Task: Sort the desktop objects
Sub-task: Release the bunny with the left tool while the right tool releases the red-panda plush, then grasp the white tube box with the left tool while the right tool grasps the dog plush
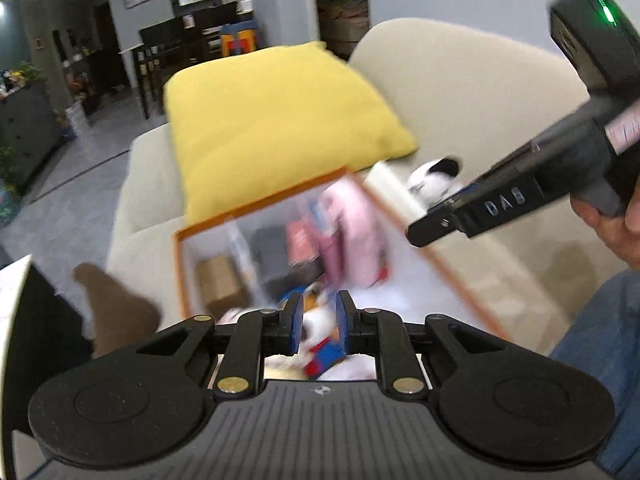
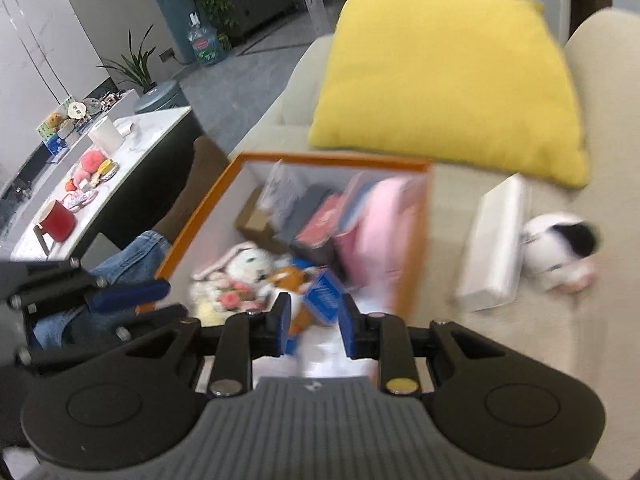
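Note:
An orange-rimmed box [image 2: 332, 160] with white walls stands on the beige sofa, blurred by motion. It holds a pink pouch [image 2: 384, 232], a red item, a dark grey item, a brown carton [image 2: 256, 224], a white rabbit plush [image 2: 248, 262] and an orange-and-white plush [image 2: 288, 276]. My left gripper [image 1: 319, 316] hovers over the box's [image 1: 260, 200] near end, jaws a narrow gap apart, nothing pinched. My right gripper [image 2: 314, 316] hangs above the same end, jaws apart and empty. Outside the box lie a white long box [image 2: 496, 248] and a black-and-white plush [image 2: 560, 248].
A yellow cushion [image 2: 448, 80] leans on the sofa just behind the box. A marble-topped table [image 2: 152, 128] at the left carries a red mug [image 2: 58, 220], a paper roll and small items. A person's jeans-clad leg [image 2: 128, 256] sits beside the box. A hand [image 1: 608, 224] holds the right gripper.

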`<state>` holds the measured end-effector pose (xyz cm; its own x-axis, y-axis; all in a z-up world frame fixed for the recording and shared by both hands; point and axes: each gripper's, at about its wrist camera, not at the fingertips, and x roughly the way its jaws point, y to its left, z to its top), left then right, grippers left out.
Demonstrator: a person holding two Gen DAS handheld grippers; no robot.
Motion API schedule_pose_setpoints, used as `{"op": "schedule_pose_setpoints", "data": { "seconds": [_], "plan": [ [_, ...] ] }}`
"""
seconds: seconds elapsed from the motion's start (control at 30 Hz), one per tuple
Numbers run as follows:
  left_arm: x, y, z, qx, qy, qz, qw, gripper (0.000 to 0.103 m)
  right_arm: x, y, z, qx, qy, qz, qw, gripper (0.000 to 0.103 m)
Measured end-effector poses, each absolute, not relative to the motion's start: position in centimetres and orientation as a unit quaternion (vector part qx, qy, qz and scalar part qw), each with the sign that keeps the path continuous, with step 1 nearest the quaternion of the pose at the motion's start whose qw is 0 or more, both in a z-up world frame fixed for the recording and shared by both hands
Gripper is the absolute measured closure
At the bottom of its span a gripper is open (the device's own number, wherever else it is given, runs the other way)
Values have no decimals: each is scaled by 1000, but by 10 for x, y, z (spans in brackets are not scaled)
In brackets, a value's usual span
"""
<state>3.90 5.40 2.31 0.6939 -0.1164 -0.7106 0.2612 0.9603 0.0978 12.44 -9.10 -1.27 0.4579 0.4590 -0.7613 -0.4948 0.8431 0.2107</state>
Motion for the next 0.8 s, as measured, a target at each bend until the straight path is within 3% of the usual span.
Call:
{"op": "schedule_pose_setpoints", "data": {
  "seconds": [0.3,0.4,0.47,0.8],
  "plan": [
    [104,-23,26,112,392,-170,897,72,146,-177,-13,-119,443,218,861,75],
    [132,-46,14,117,409,-181,887,64,159,-192,-22,-171,447,215,851,75],
    [150,-63,5,127,419,-189,879,49,171,-199,-29,-197,454,219,841,73],
    [236,-114,-51,171,489,-174,838,41,235,-204,-62,-277,458,240,810,68]
  ]
}}
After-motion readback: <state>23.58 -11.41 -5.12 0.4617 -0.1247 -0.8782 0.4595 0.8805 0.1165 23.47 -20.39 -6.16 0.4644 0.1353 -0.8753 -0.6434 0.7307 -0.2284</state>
